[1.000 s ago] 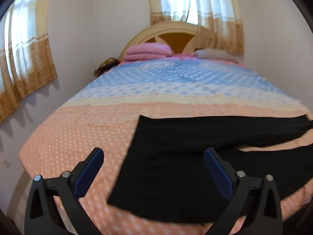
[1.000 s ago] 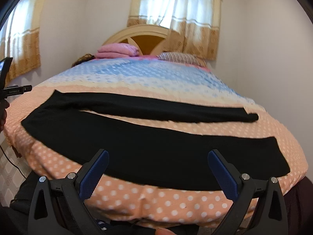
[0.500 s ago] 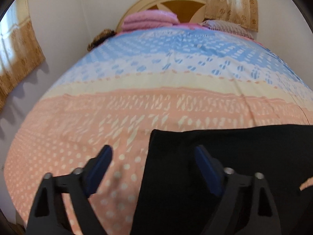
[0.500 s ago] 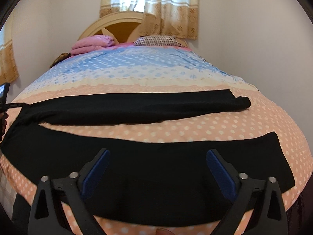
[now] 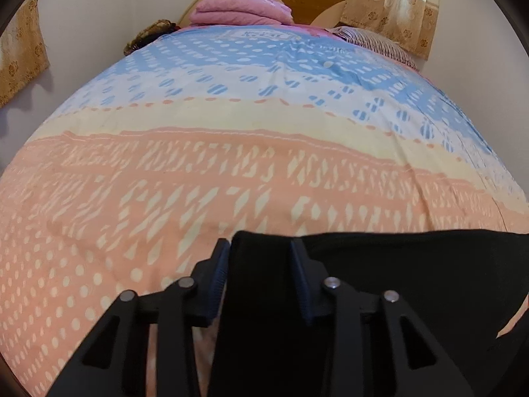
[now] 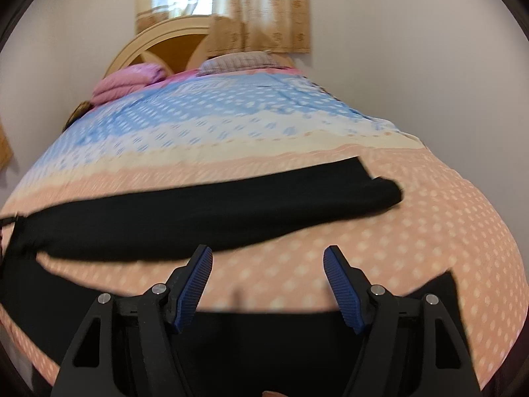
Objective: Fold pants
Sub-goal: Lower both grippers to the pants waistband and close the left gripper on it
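Black pants lie spread flat across the near end of the bed, legs apart, one behind the other. In the left wrist view my left gripper has its blue-padded fingers closing on the far corner of the waist end of the pants, with black cloth between the jaws. In the right wrist view my right gripper is open, low over the near leg, whose far edge runs between the jaws. The far leg's hem lies beyond, to the right.
The bedspread is peach with white dots near me, cream then blue further up. A folded pink blanket and a striped pillow lie by the wooden headboard. Walls and curtained windows surround the bed.
Both grippers have dropped and moved forward onto the pants. The left jaws have narrowed from wide open onto the waist corner. The right jaws have narrowed somewhat over the near leg.
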Available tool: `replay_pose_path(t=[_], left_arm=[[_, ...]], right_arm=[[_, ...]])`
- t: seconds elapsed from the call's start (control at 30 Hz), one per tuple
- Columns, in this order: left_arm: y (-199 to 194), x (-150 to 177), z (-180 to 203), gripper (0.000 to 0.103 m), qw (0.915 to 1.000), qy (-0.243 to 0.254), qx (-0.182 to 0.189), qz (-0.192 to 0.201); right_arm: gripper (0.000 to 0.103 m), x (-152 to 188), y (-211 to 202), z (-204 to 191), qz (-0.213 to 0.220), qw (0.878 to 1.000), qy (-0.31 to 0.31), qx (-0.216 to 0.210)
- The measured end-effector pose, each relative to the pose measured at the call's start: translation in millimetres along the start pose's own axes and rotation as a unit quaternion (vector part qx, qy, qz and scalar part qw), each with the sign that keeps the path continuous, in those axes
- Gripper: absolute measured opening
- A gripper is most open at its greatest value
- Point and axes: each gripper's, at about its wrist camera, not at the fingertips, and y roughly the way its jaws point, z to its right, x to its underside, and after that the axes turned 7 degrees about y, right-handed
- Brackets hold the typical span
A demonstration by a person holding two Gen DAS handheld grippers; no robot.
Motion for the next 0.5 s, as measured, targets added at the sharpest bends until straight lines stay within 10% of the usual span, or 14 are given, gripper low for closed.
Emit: replay_pose_path(t=[0.5], left_arm=[[15, -9, 4, 0.017, 0.9998, 0.012, 0.014, -0.003]], right_arm=[[0.06, -102, 95, 105, -0.052, 0.993, 0.091, 0.057]])
